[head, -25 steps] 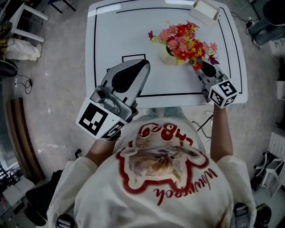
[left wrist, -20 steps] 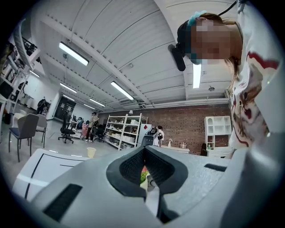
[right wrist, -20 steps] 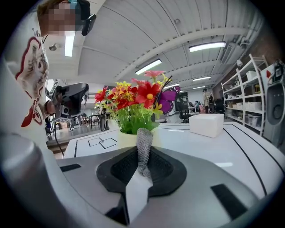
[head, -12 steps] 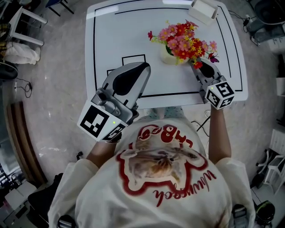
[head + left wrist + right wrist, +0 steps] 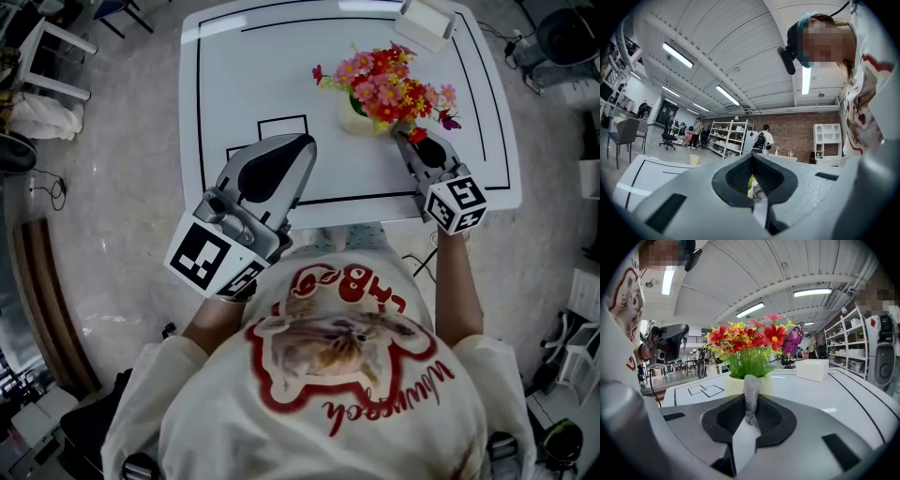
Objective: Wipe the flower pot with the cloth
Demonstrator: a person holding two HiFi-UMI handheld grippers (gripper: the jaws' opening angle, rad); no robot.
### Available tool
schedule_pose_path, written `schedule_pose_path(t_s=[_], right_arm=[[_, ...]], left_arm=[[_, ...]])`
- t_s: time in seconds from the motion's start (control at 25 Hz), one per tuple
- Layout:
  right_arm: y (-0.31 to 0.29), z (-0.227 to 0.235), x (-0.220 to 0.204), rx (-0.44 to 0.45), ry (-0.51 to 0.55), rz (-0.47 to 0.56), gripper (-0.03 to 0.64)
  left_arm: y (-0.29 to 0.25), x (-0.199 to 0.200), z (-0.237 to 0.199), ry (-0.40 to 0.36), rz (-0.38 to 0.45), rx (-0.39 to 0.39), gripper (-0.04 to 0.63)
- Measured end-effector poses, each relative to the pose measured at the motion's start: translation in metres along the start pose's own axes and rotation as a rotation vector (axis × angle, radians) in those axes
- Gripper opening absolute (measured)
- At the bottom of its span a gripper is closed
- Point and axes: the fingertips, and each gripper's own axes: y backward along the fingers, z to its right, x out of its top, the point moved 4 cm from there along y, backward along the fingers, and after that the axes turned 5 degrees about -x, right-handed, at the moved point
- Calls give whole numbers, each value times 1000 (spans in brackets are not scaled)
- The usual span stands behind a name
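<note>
The flower pot [image 5: 352, 120] is cream-coloured, holds red, pink and yellow flowers [image 5: 386, 86], and stands on the far right part of the white table [image 5: 234, 75].

The right gripper [image 5: 403, 139] has its jaws closed on the cloth [image 5: 751, 389], a narrow grey strip with a mesh texture. The strip is pinched at the jaw tips and projects upward past them. In the right gripper view the cloth lies directly in front of the pot wall. Contact between cloth and pot cannot be confirmed. In the head view the tips of this gripper sit just beside the pot, under the overhanging blossoms.

The left gripper [image 5: 302, 145] is held over the near part of the table, well apart from the pot. Its jaws are fully together and grip nothing.

Black lines are marked on the table top, including a small rectangular outline [image 5: 281, 125] ahead of the left gripper. A white box [image 5: 429, 22] rests at the far right corner, beyond the pot.
</note>
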Motion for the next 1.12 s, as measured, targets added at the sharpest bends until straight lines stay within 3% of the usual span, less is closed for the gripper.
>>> schedule_pose_path(t_s=[1.12], right_arm=[[-2, -18, 0, -80, -27, 8, 55]], left_arm=[[21, -2, 4, -3, -5, -9, 3]])
